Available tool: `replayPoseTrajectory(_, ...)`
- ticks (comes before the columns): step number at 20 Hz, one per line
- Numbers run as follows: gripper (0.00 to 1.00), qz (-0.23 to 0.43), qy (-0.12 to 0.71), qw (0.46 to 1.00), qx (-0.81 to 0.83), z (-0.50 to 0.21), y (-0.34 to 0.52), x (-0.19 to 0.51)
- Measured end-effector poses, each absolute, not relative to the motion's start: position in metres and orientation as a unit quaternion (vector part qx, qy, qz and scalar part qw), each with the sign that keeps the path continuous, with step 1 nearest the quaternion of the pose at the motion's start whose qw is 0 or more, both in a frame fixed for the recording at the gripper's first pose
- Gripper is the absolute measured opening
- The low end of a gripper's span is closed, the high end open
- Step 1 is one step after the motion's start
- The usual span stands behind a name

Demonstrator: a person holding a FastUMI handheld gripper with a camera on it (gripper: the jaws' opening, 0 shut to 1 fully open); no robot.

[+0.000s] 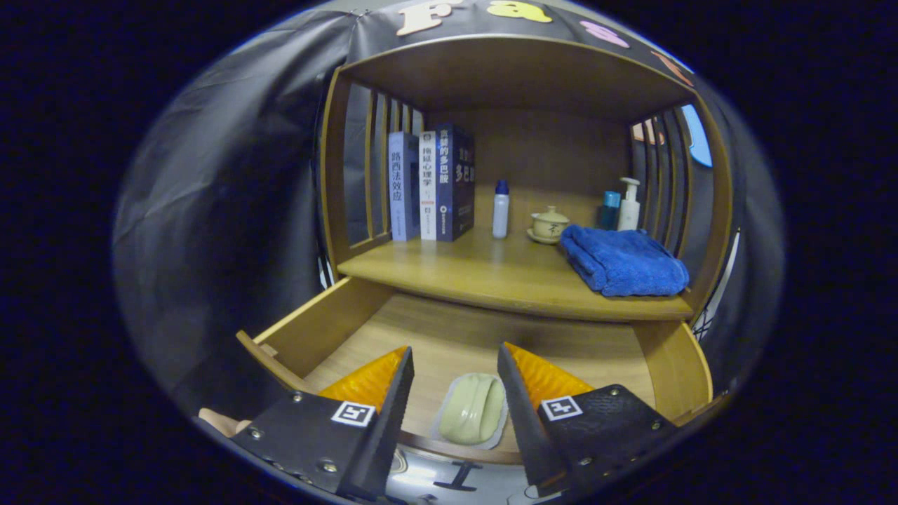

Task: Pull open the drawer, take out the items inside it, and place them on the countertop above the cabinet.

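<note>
1. Well, the drawer (330, 326) stood pulled out, and the tongs (454, 365) hung spread apart above it, gripping nothing.
2. Between the fingers, slightly beyond them, lay the pale green packet (473, 409), flat near the drawer's front edge.
3. Risk, I judged: flat and slick-looking, it could skid from the pads.
4. Beyond, the blue towel (621, 259) crowded the countertop (491, 277); a careless drop might land badly.

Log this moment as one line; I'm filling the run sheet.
drawer: open | soap: in drawer, between fingers, untouched | hand-held gripper: open | countertop: soap not yet placed
</note>
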State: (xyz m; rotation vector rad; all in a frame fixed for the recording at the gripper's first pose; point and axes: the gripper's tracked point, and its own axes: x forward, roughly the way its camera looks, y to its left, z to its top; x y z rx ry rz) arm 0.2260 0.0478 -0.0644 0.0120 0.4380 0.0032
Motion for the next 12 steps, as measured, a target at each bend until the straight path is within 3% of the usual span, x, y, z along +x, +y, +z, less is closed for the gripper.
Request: replayPoseTrajectory(12,0.72,0.003,0.295,0.956,0.007,-0.109,0.042,0.252)
